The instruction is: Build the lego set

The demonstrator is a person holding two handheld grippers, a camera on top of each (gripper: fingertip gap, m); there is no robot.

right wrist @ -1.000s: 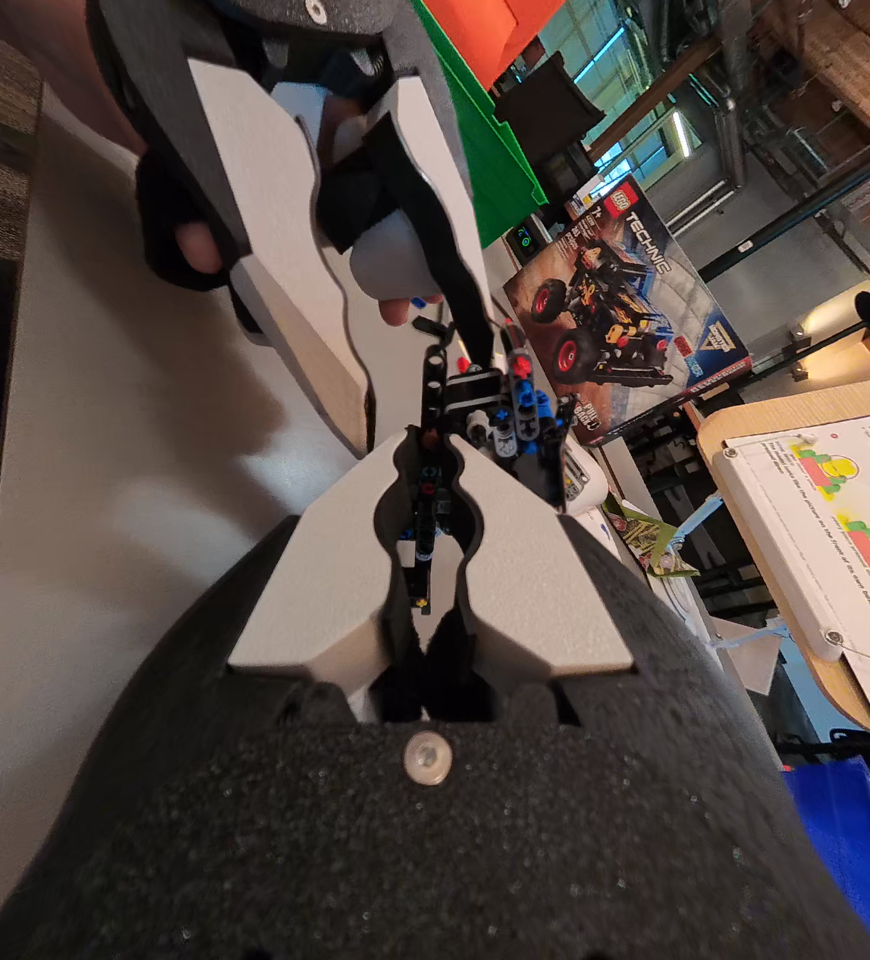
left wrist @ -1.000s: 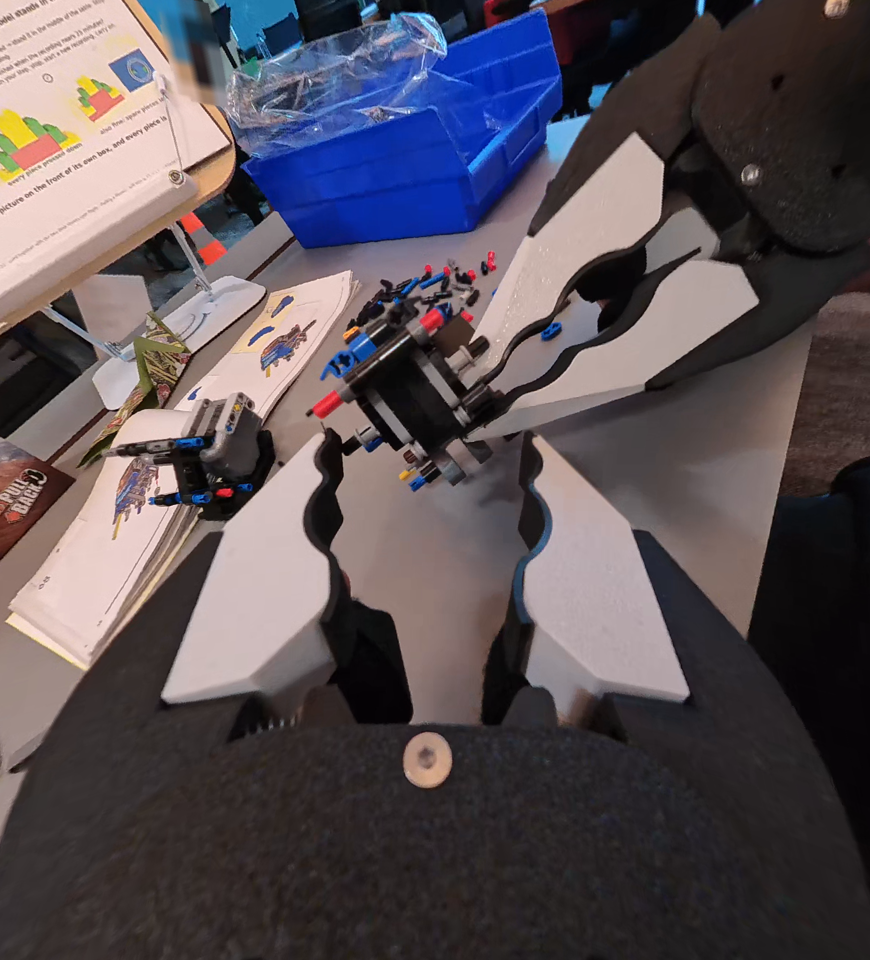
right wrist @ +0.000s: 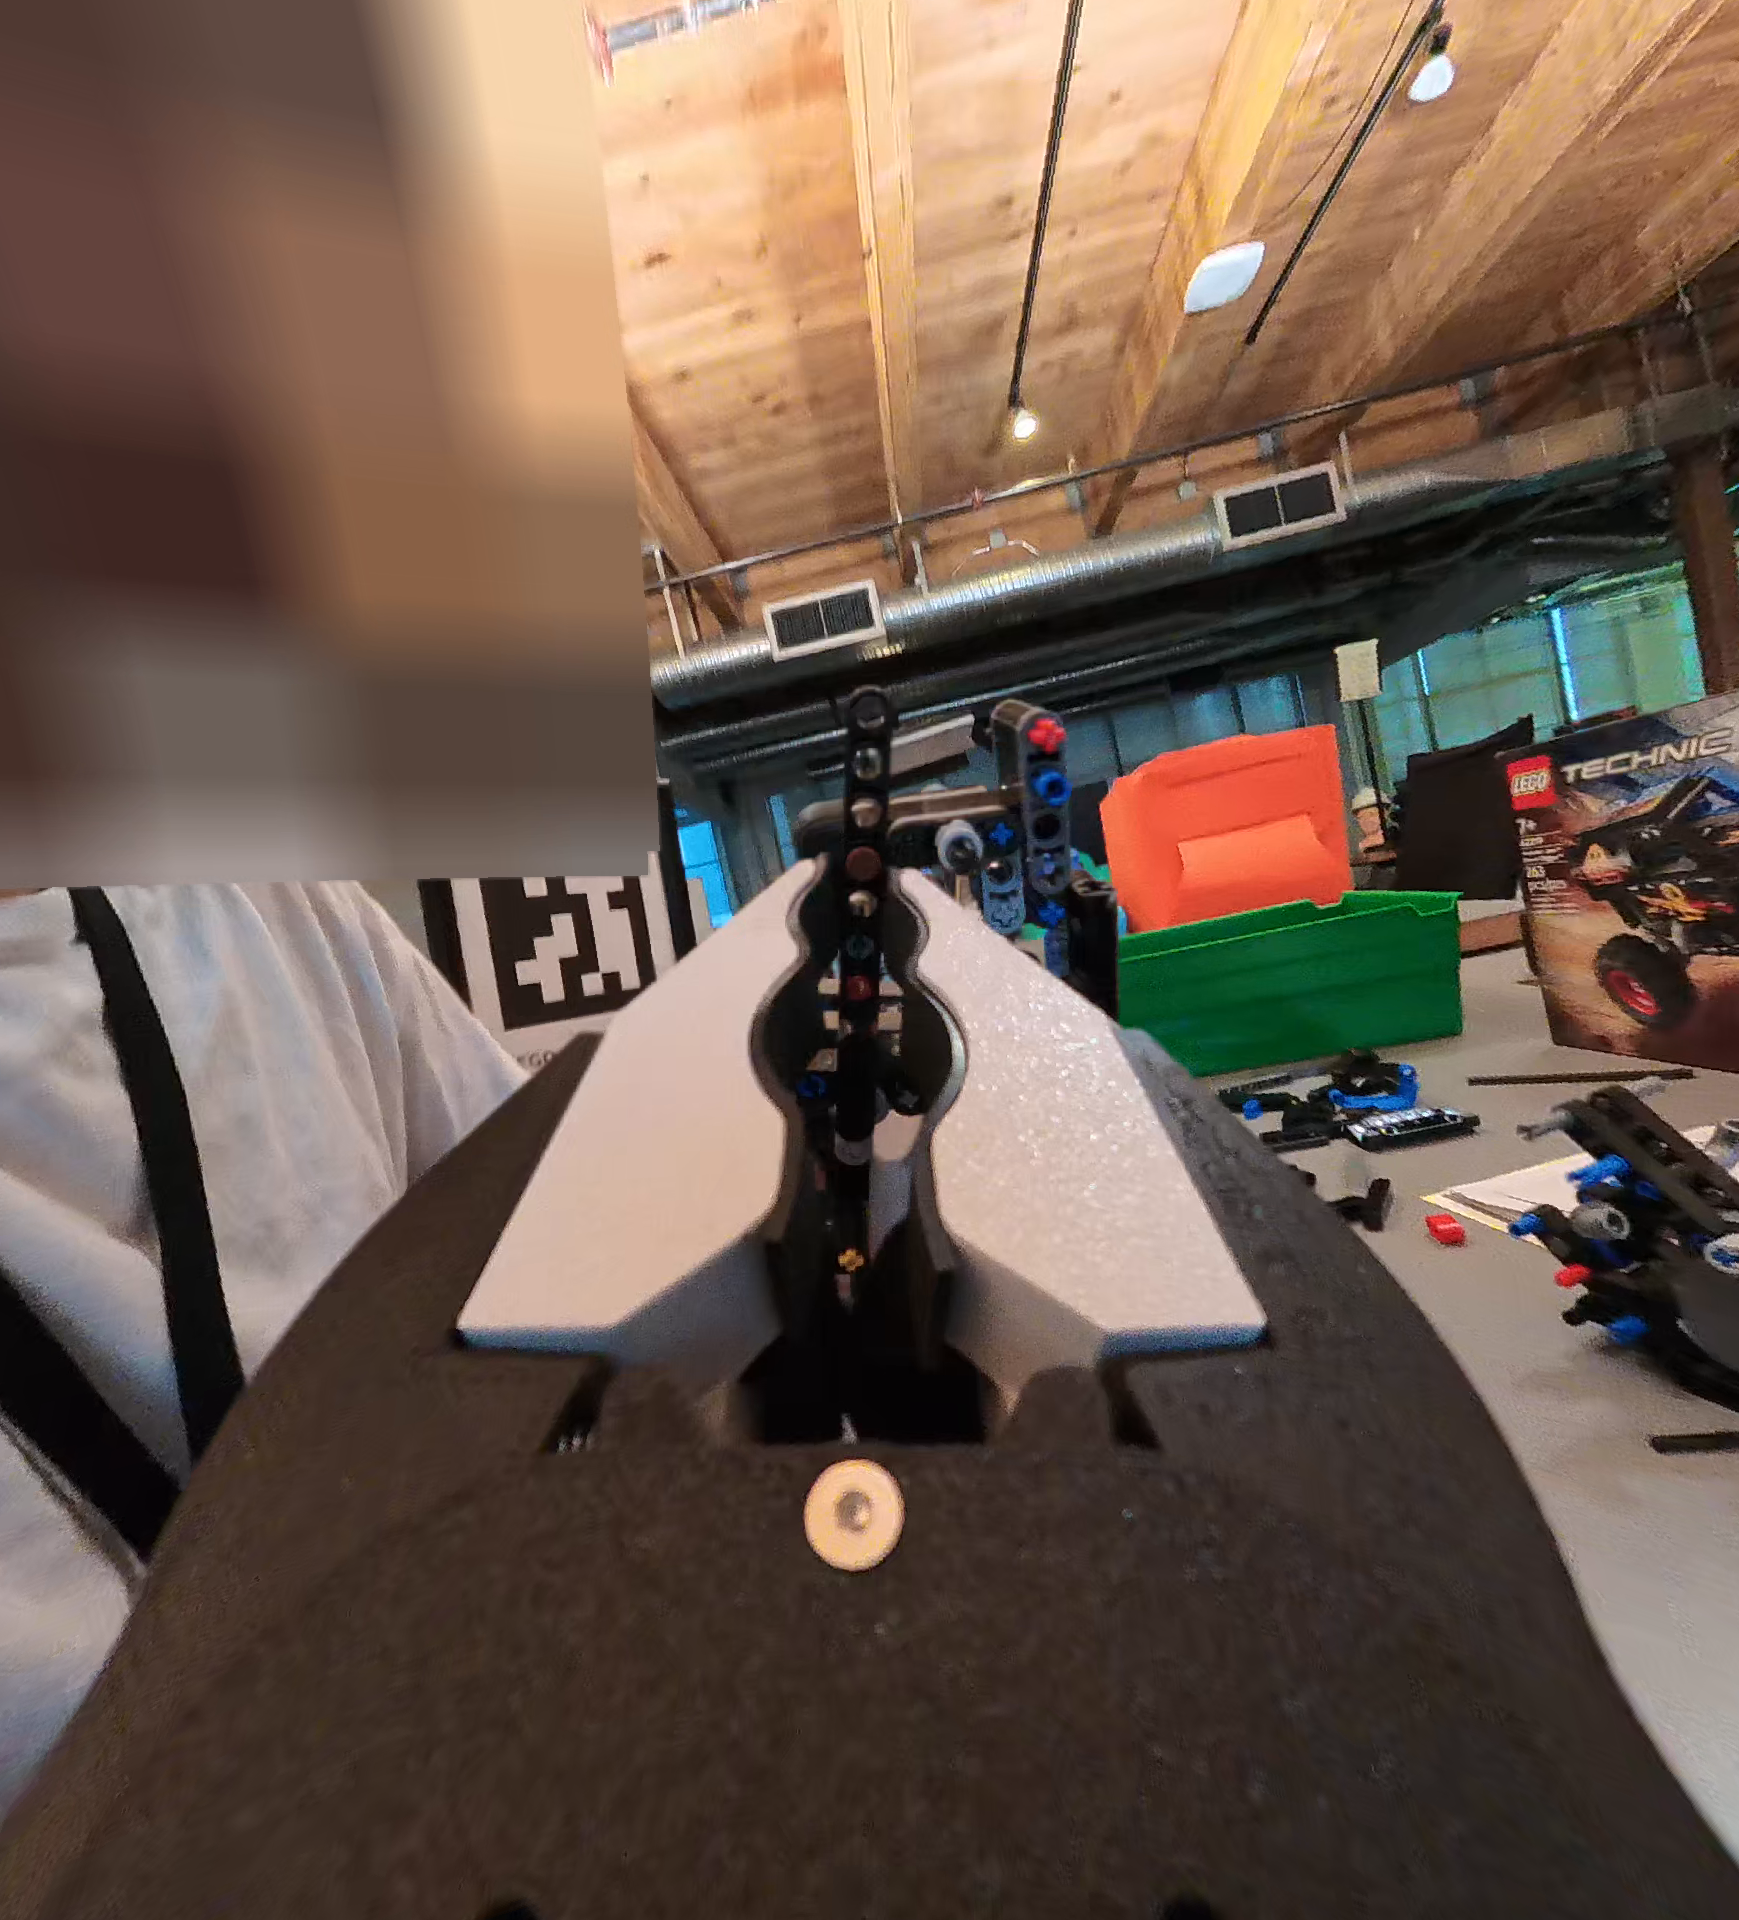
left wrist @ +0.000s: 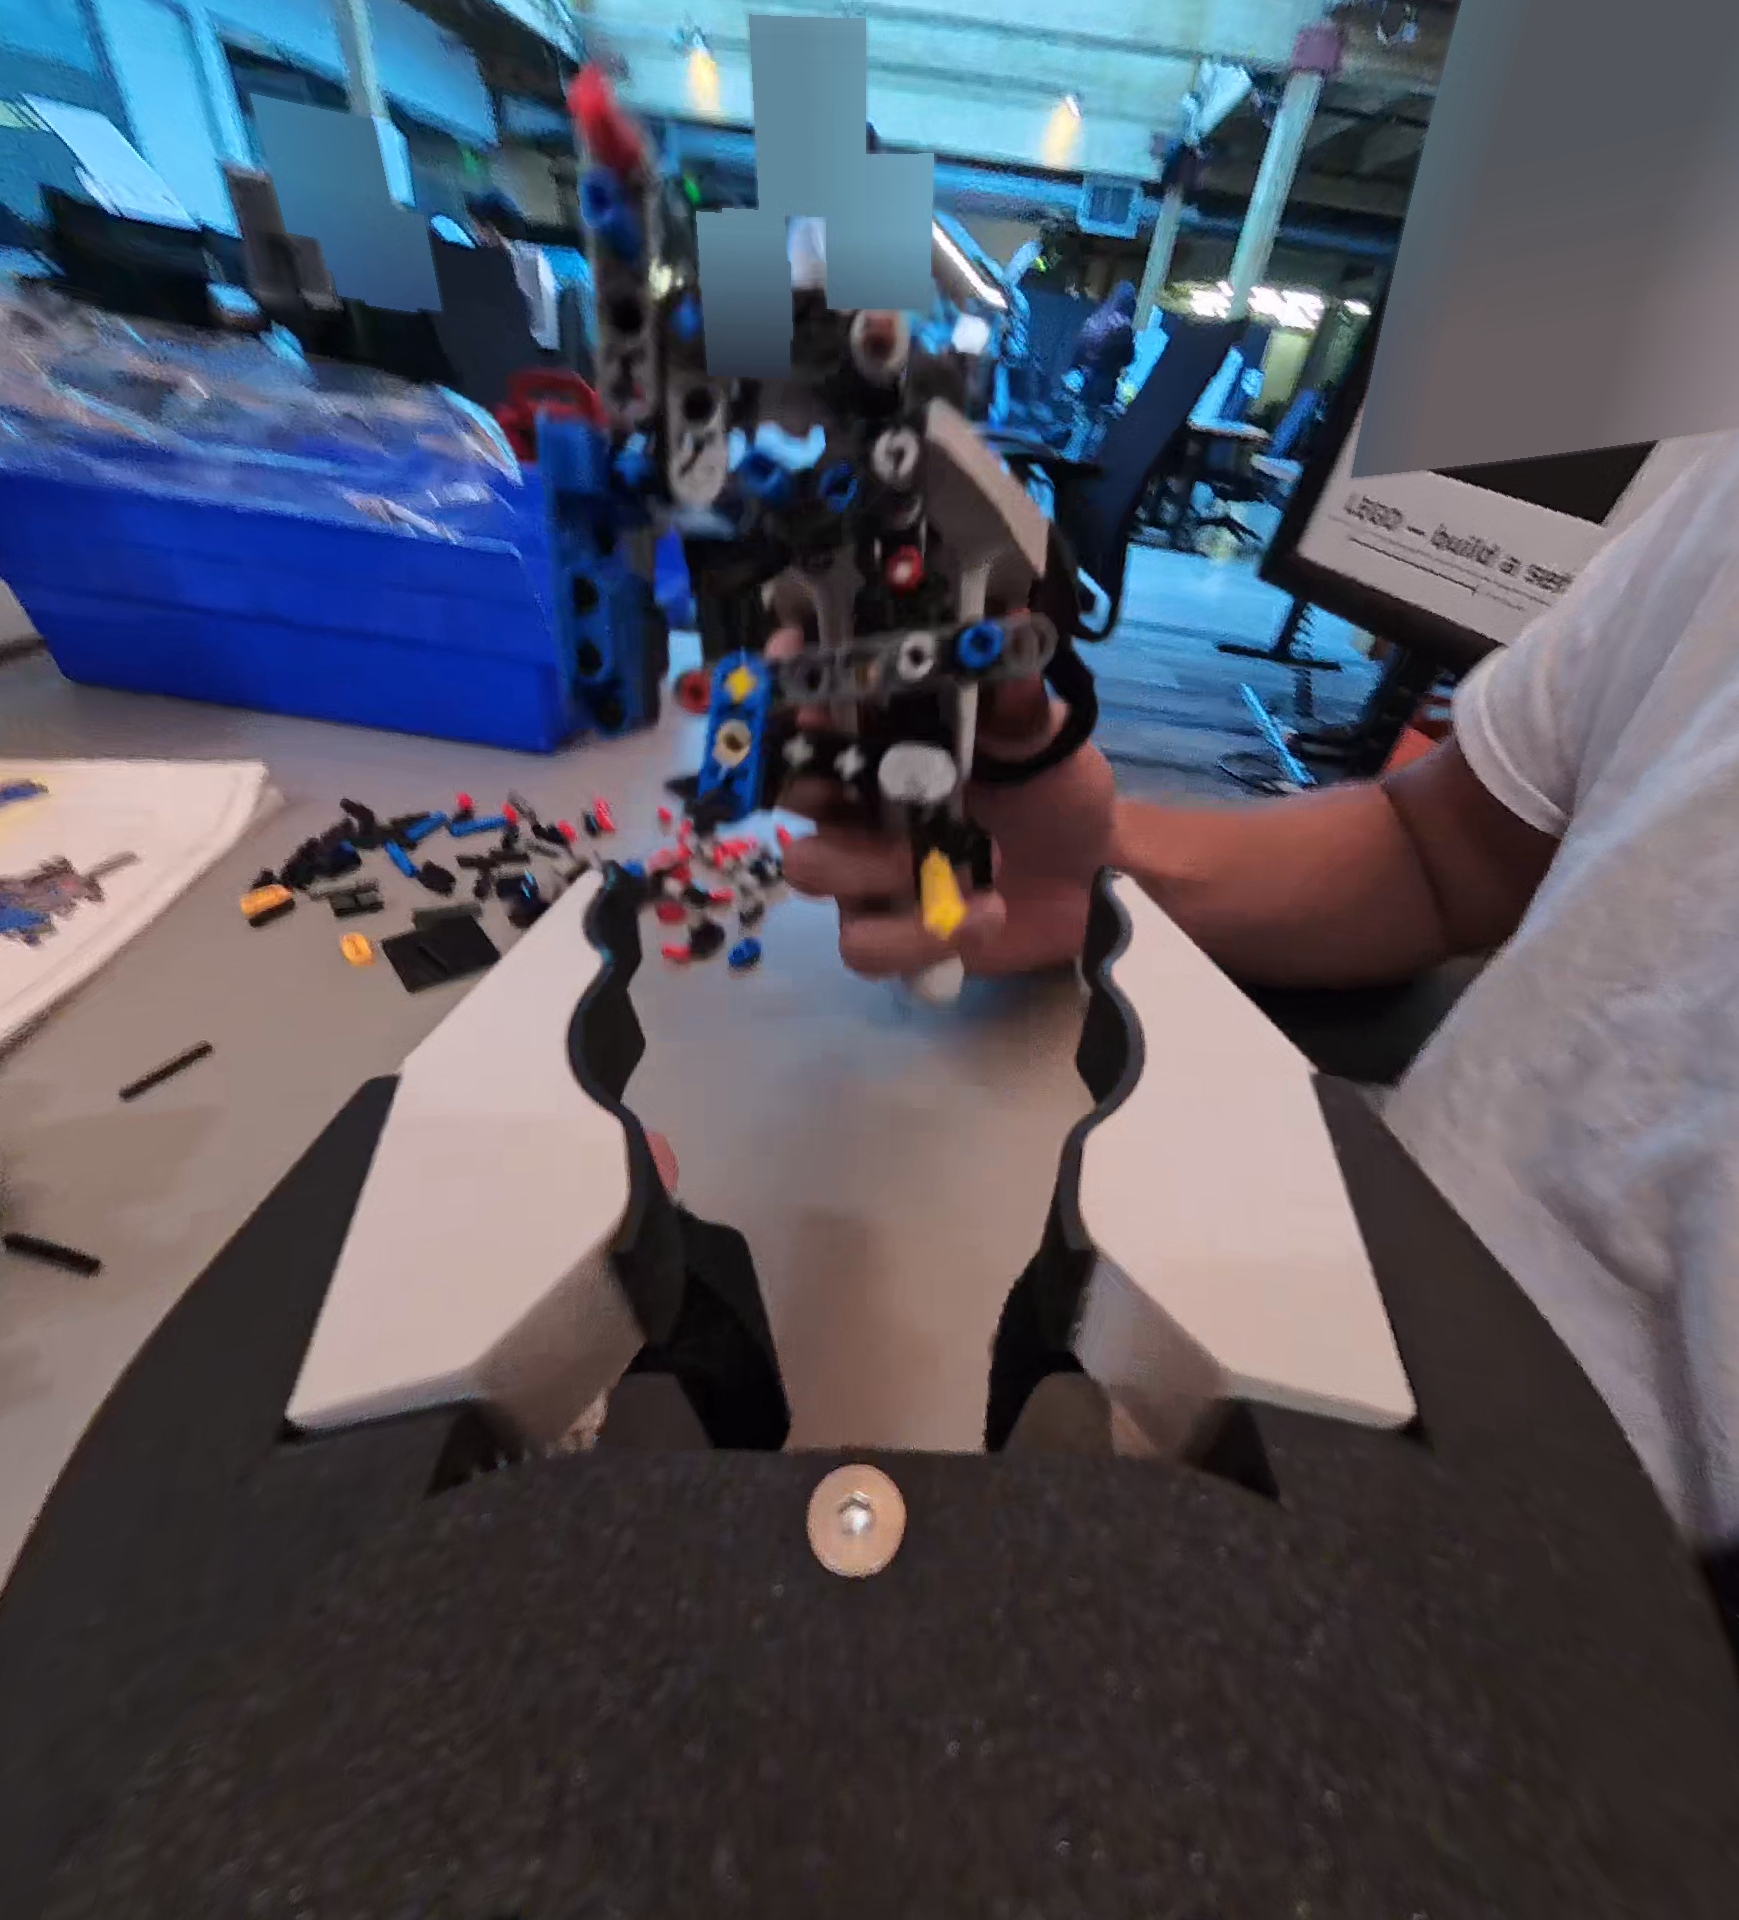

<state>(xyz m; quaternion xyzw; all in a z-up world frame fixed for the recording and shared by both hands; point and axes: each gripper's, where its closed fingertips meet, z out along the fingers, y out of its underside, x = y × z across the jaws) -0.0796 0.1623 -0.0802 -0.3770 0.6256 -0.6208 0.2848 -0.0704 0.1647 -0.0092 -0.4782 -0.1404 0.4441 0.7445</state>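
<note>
The partly built Lego assembly [left wrist: 823, 582], black and grey with blue and red pins, stands upright above the table in the left wrist view. My right gripper [right wrist: 860, 883] is shut on the assembly's black beam [right wrist: 863, 790], and more of the model [right wrist: 1031, 821] shows past the fingers. In the left wrist view one grey right finger [left wrist: 979, 520] lies against the model, with the hand [left wrist: 958, 831] below it. My left gripper [left wrist: 849, 904] is open and empty, a short way in front of the model and lower, not touching it.
Loose small pieces [left wrist: 532, 842] lie on the grey table before a blue bin [left wrist: 273, 582]. An instruction booklet [left wrist: 34, 883] lies at the left. A second sub-assembly [right wrist: 1675, 1236], a green bin [right wrist: 1291, 977] and the set's box [right wrist: 1696, 873] stand right. A person in white [left wrist: 1623, 935] is close. Left tips to right tips: about 7 centimetres.
The right gripper has raised the assembly off the table and turned it upright. The left gripper has drawn back from it and stays open.
</note>
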